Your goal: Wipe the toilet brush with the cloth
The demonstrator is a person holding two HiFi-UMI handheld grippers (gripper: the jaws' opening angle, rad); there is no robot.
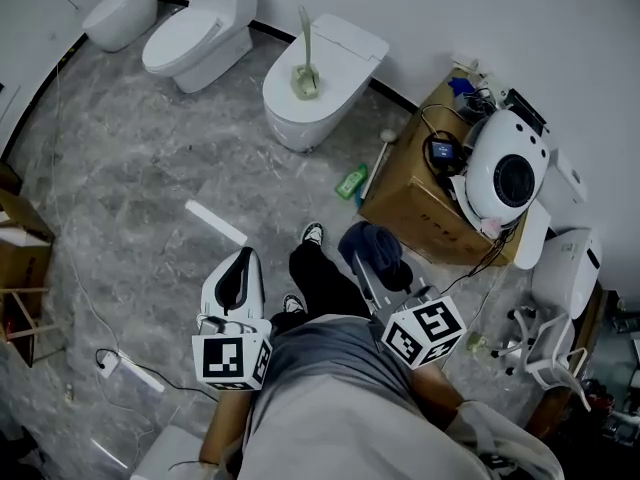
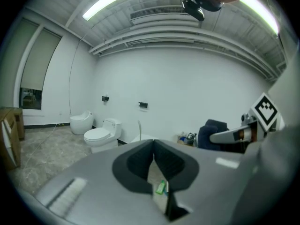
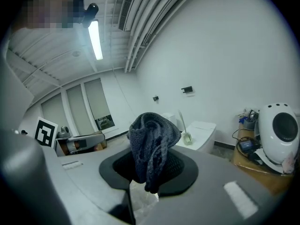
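Wiping not yet begun. Right claw (image 3: 151, 168) is clamped on the dark cloth (image 3: 152, 139); left claw (image 2: 153, 146) is pressed together, empty. Toilet brush (image 1: 306, 66) stands on a toilet (image 1: 345, 50), well ahead of both claws.

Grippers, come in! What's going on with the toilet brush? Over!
Left gripper shut, empty. Right gripper shut on cloth. Toilet brush standing on toilet, apart from both grippers. Green bottle on floor between.

My left hand-held gripper (image 1: 240, 264) has its jaws together, empty. My right hand-held gripper (image 1: 384, 270) is clamped on the cloth (image 1: 368, 244). Both point toward the toilet (image 1: 330, 78), well short of it.
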